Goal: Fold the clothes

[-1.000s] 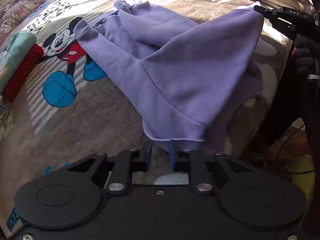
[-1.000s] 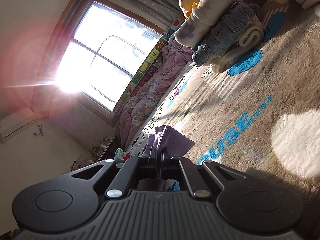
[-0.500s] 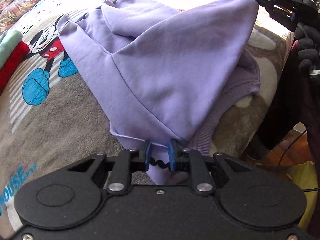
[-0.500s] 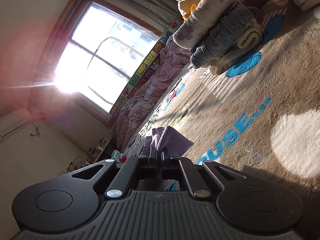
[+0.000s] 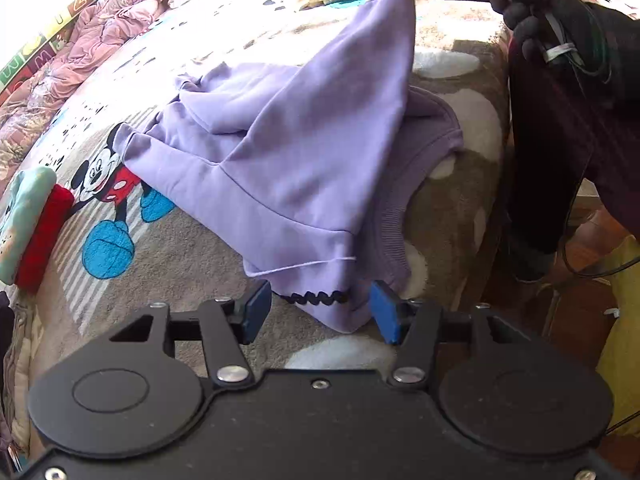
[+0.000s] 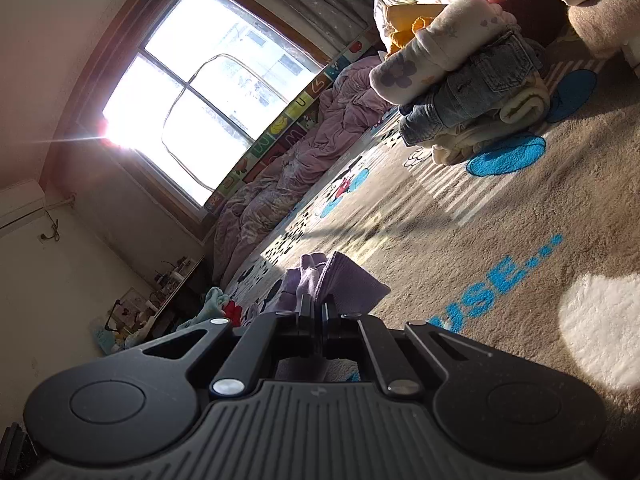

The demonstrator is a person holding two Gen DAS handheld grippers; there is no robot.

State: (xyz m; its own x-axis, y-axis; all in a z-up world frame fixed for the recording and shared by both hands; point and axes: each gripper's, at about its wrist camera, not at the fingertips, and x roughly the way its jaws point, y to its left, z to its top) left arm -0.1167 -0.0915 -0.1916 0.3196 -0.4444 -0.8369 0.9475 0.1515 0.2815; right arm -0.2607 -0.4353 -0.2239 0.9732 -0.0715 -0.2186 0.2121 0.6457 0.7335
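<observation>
Left wrist view: I see the lilac fleece sweatshirt (image 5: 288, 168) draped on the plush cartoon-print blanket (image 5: 168, 264), ribbed hem at the bed's edge. My left gripper (image 5: 318, 312) has its blue fingers (image 5: 256, 312) spread wide around a loose corner, not pinching. A gloved hand (image 5: 528, 12) lifts the far corner.

Right wrist view: right gripper (image 6: 318, 312), rolled sideways, fingers clamped on the fabric. Only here: window (image 6: 208, 92), folded stack (image 6: 464, 92).
</observation>
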